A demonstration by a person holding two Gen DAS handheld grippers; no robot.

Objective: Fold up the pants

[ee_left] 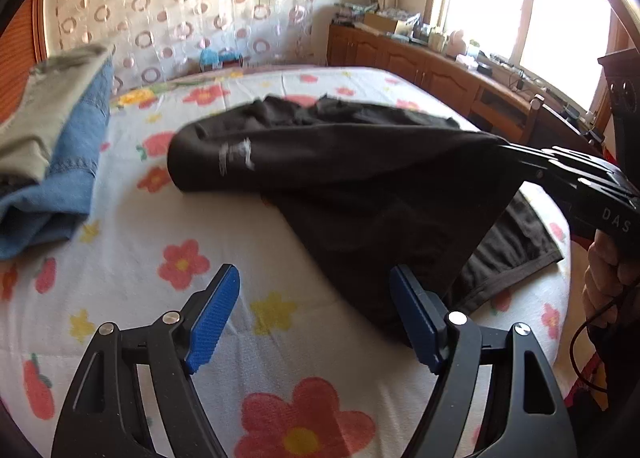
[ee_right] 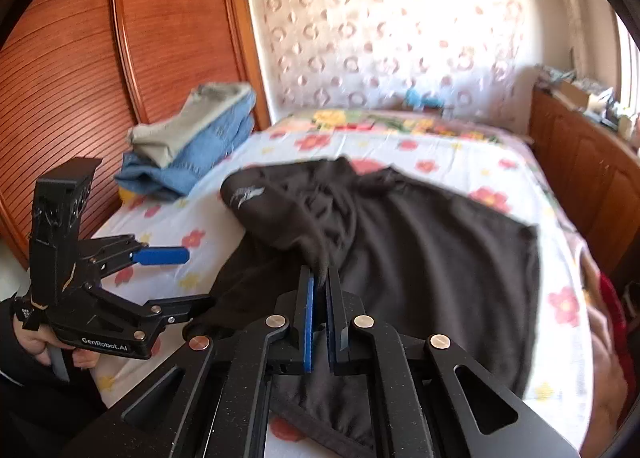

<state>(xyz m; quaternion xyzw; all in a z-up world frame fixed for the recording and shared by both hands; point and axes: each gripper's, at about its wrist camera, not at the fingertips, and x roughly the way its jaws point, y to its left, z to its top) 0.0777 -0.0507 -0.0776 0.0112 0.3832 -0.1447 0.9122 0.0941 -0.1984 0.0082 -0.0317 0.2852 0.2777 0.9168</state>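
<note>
Right wrist view: right gripper jaws clamp black pants; left gripper jaws apart.

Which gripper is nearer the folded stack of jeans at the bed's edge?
Left. The left gripper hovers open over the bedsheet on the same side as the jeans stack. The right gripper, pinching the black pants, is farther across the bed.

Left gripper jaws wide; right gripper clamped

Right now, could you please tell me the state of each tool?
Left tool: open, holding nothing.
Right tool: closed on a fold of the black pants.
</note>
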